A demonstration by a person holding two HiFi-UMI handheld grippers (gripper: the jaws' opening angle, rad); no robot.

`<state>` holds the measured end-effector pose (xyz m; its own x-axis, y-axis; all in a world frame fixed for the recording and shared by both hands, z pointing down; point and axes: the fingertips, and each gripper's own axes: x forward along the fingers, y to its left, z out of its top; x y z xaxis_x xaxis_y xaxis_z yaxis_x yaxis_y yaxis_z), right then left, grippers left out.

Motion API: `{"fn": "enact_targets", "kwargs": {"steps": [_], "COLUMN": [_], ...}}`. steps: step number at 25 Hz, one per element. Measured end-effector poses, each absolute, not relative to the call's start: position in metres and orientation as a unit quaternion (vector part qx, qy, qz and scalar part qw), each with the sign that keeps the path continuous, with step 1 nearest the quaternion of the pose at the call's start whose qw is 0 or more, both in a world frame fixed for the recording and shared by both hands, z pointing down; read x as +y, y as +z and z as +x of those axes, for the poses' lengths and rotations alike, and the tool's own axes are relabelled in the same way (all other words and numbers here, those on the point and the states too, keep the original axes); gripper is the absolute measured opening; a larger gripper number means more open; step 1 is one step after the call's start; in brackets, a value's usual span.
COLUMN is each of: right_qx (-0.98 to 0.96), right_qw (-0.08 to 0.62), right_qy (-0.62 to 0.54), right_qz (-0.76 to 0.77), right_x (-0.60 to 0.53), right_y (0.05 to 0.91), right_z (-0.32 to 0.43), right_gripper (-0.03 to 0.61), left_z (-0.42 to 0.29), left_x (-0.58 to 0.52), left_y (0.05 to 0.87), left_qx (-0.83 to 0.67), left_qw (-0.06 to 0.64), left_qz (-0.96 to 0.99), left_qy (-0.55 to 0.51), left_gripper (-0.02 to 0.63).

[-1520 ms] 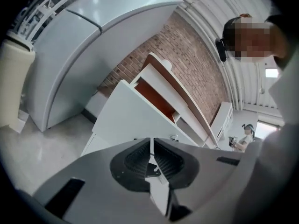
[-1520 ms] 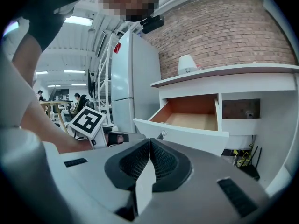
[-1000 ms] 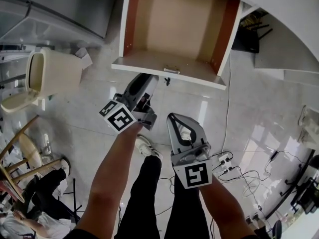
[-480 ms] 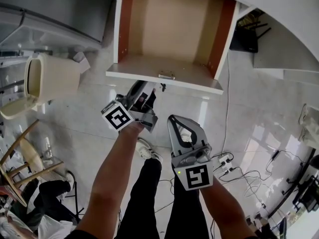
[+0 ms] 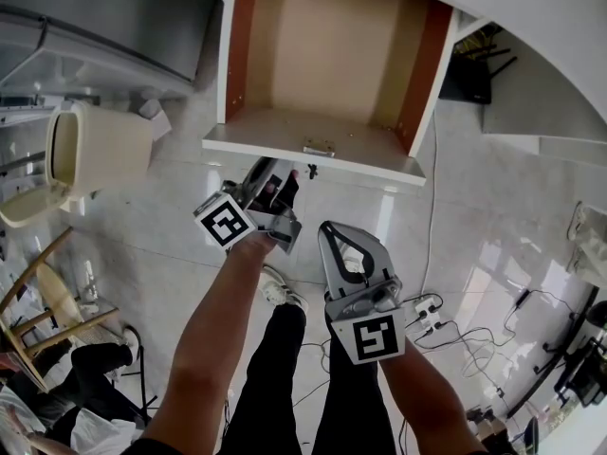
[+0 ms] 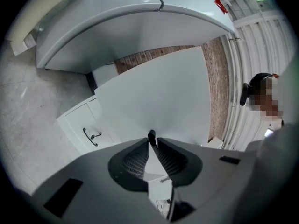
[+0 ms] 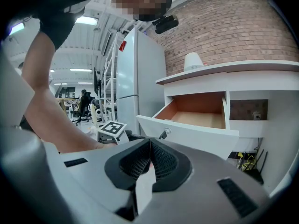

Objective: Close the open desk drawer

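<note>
The open drawer (image 5: 327, 45) juts out from the white desk, showing an empty wooden bottom. Its white front panel (image 5: 275, 131) carries a small metal handle (image 5: 318, 147). My left gripper (image 5: 269, 169) is just below that panel, a little left of the handle. Its jaws are closing and stand almost together with nothing between them. In the left gripper view the left gripper (image 6: 153, 136) faces a plain white panel (image 6: 159, 92). My right gripper (image 5: 328, 227) hangs lower and nearer to me, shut and empty. The right gripper (image 7: 150, 143) looks at the drawer (image 7: 196, 118) and its handle (image 7: 164, 133).
A beige bin (image 5: 95, 145) lies on the tiled floor at the left, beside wooden chairs (image 5: 38, 301). A power strip with cables (image 5: 427, 306) lies at the right. The person's legs and a shoe (image 5: 280, 287) are below the grippers. A grey appliance (image 5: 104, 17) stands left of the desk.
The left gripper has rolled a little and its jaws have drawn closer together. It stays just under the drawer front. The right gripper has kept still.
</note>
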<state>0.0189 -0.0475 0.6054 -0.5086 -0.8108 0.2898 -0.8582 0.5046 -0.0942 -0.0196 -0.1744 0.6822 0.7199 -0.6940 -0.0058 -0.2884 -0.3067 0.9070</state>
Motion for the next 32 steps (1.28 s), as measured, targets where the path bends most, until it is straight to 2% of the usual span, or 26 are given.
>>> {"fn": "enact_targets", "kwargs": {"steps": [9,19,32], "right_qx": [-0.861,-0.857,-0.856], "right_qw": [0.106,0.099,0.085], "right_qy": [0.110,0.114,0.099], "right_qz": [0.484,0.492,0.500], "right_x": [-0.050,-0.056,-0.061], "right_y": [0.605,0.601,0.587], "right_z": [0.021,0.025,0.029], "right_gripper": [0.028,0.028,0.028], "left_z": [-0.018,-0.019,-0.016], "left_x": [-0.178,-0.174,-0.179], "left_y": [0.680,0.686,0.646], "left_qx": [-0.306,-0.316,-0.304], "left_qw": [0.509,0.563,0.583], "left_qz": [0.774,0.724,0.690], "left_qy": [-0.219,-0.242,-0.302], "left_gripper": [0.054,0.043,0.038]}}
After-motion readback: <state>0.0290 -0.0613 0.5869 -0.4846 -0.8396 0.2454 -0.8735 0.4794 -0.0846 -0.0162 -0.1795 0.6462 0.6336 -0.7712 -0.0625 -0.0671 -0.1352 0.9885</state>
